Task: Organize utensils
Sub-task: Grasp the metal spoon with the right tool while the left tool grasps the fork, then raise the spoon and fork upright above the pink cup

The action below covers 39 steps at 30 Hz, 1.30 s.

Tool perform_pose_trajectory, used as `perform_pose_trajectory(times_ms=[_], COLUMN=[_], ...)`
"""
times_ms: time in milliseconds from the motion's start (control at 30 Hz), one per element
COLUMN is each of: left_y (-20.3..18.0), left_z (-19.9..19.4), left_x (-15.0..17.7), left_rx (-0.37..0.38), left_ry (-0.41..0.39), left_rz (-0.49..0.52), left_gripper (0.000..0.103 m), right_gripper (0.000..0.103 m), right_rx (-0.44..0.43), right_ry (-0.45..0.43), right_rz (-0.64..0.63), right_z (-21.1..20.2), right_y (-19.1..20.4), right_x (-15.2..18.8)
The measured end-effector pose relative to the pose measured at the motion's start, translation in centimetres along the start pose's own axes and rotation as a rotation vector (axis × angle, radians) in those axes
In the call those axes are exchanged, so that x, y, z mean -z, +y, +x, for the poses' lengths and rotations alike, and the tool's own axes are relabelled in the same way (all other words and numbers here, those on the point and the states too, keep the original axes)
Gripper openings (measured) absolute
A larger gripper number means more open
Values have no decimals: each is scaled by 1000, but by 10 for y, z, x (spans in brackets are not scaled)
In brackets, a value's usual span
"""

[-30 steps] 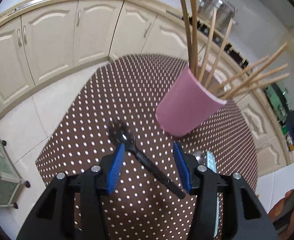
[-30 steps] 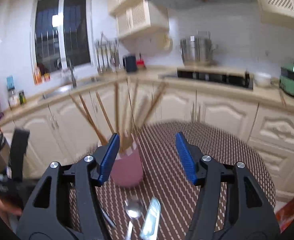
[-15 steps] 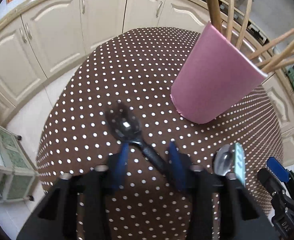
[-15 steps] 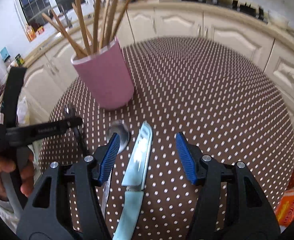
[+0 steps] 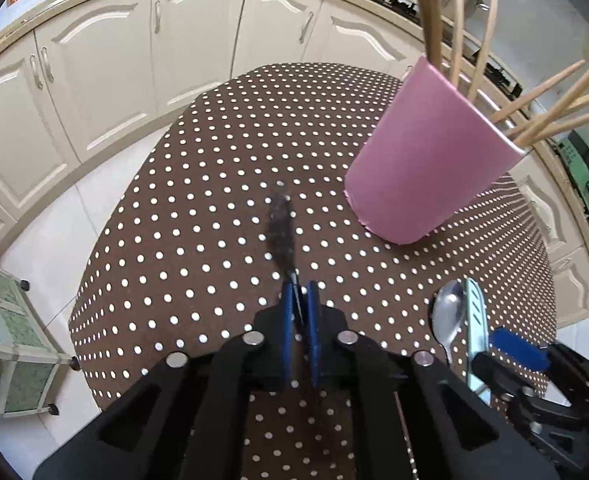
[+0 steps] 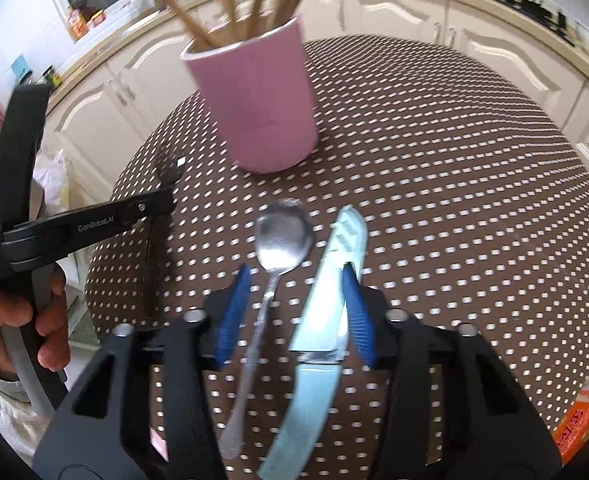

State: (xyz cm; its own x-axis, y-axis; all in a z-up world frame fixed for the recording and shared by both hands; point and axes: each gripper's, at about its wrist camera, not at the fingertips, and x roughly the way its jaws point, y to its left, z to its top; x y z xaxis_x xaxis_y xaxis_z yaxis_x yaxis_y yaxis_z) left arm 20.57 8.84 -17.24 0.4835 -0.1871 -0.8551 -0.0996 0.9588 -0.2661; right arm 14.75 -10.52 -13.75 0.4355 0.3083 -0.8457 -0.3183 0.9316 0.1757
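Observation:
A pink cup point(image 5: 426, 160) point(image 6: 258, 104) holding several wooden chopsticks point(image 5: 550, 96) stands on the polka-dot table point(image 5: 214, 184). My left gripper point(image 5: 300, 304) is shut on the handle of a black spoon point(image 5: 280, 224), whose bowl points forward above the cloth. The left gripper also shows in the right wrist view point(image 6: 150, 204). My right gripper point(image 6: 294, 304) is open, low over the table, with a metal spoon point(image 6: 282, 236) and a light blue knife point(image 6: 334, 276) lying between its fingers. Both also lie at the right of the left wrist view, spoon point(image 5: 448, 320) and knife point(image 5: 476, 320).
Cream kitchen cabinets point(image 5: 142, 64) curve around the far side of the table. A small glass-sided trolley point(image 5: 6, 344) stands on the tiled floor at the left. An orange packet point(image 6: 578, 424) lies low on the right beyond the table edge.
My left gripper has closed on the black spoon's handle and lifted it so it points forward. My right gripper has lowered over the metal spoon and blue knife.

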Motion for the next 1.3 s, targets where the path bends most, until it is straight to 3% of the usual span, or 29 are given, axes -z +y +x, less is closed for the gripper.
perform_pose_trajectory(times_ms=[200,467,600,767,1300], left_y=[-1,1,2,1,-37], left_z=[-4,-4,-17,-36,-86], left_x=[9,0,0,6,30], left_rx=[46,112,159,229,376], left_ry=[5,-2,-41,-93,-333], left_rz=[5,-7,0,15,166], left_gripper=[4,4,4,4,4], right_gripper=[32,16,7,4,4], right_rx=[29,120,121,84,-113], right_ry=[103,166,177,120,-264], right_rz=[-39,-101,-124,-84,87], right_z=[21,36,43,38,-58], right_y=[19,36,46,41,5], right_x=[0,-13,-15,-14,-13])
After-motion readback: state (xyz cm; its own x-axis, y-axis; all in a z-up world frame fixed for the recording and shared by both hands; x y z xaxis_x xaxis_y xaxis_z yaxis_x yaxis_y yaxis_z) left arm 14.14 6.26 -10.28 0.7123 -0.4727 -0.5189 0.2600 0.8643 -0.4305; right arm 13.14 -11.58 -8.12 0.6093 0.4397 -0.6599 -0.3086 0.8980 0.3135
